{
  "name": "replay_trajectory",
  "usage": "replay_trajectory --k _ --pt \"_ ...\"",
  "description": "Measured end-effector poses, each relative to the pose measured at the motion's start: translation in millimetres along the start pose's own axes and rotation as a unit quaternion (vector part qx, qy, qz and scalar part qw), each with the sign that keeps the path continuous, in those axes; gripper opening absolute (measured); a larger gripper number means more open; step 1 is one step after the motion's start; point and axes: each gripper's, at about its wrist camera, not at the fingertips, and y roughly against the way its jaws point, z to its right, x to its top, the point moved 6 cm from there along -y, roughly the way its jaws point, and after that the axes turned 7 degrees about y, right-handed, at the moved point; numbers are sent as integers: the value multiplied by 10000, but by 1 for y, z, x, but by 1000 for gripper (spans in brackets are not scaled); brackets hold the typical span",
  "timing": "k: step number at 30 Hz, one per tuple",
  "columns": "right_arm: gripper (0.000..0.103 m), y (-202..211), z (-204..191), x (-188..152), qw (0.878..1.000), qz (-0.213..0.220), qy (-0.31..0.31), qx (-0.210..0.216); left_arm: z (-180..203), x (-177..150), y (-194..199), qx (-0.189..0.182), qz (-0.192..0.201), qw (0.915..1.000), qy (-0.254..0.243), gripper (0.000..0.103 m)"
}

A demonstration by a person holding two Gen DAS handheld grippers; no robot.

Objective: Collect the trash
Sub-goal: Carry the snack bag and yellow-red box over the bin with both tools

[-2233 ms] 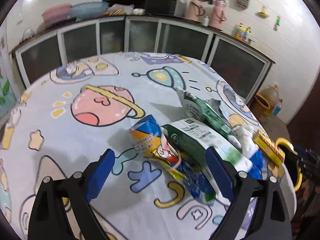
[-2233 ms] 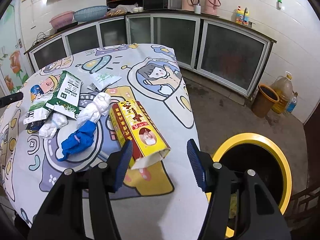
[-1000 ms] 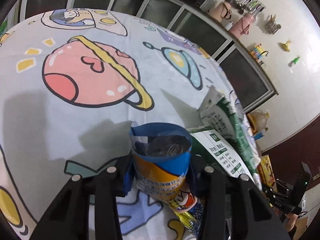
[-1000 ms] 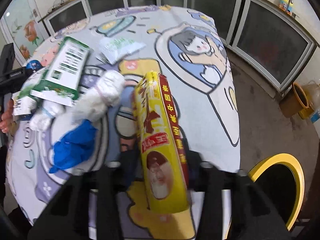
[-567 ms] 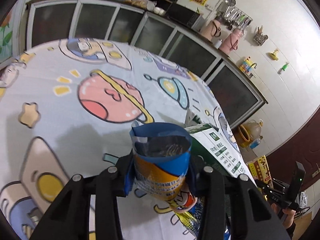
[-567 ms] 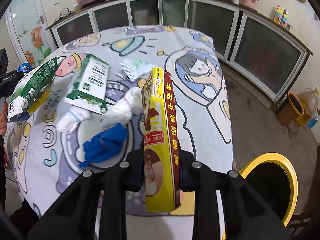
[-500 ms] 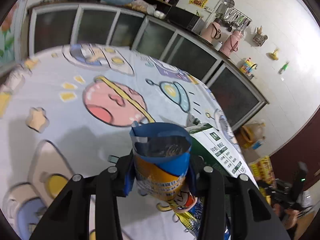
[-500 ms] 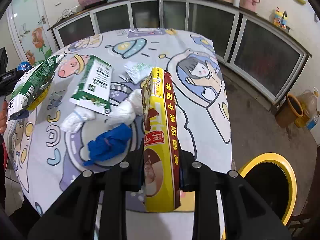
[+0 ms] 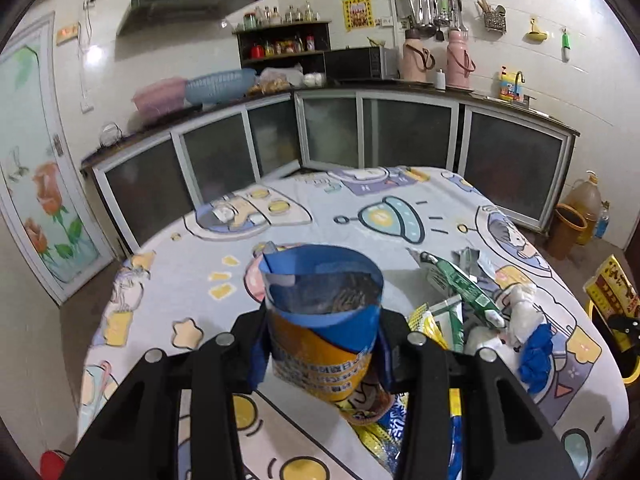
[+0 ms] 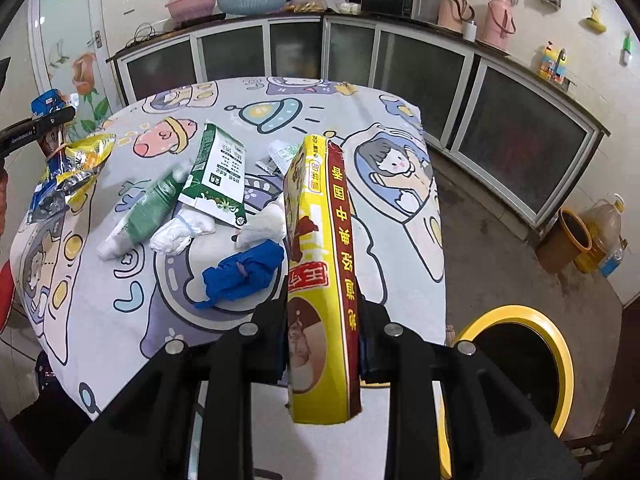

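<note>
Since half a second ago both grippers have risen: in the left wrist view more of the kitchen wall shows at the top of the frame and the bench (image 9: 360, 216) sits lower, while in the right wrist view the bench (image 10: 132, 320) looks farther off. The left gripper (image 9: 320, 344) stays clamped on a blue and orange snack bag (image 9: 320, 320), open mouth up at frame centre, its lower end and other wrappers hanging below the jaws. The right gripper (image 10: 322, 332) keeps its hold on a yellow box (image 10: 320, 280), held on edge at centre frame, clear of the bench. In the right wrist view, left of the box, a blue glove (image 10: 240, 272), white wads (image 10: 180, 236), a green tube (image 10: 140, 216) and a green and white packet (image 10: 220, 176) lie on the cloth, the packet overlapping the wads. A yellow-rimmed bin (image 10: 516, 364) stands on the floor at lower right, past the bench edge. The left gripper (image 10: 36, 130) with its bag appears at the upper left edge. Dark cabinets (image 10: 400, 64) run behind.
</note>
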Motion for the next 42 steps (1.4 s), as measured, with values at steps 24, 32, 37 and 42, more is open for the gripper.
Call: replay_trajectory --k 24,32,37,42 --pt "25 74 122 -101 9872 149 -1294 -923 247 11 30 -2278 -91 9702 -818 40" --pt "25 83 171 -148 9735 6 -1839 -1356 376 -14 17 -3121 -483 9414 -1182 40" --pt "25 71 191 -177 9665 -171 -2142 -1403 439 -42 -6 -3298 -838 9302 -1373 40" --pt "26 55 205 -204 9605 -357 -2386 -1386 480 -68 -30 -3276 -1110 9261 -1510 40"
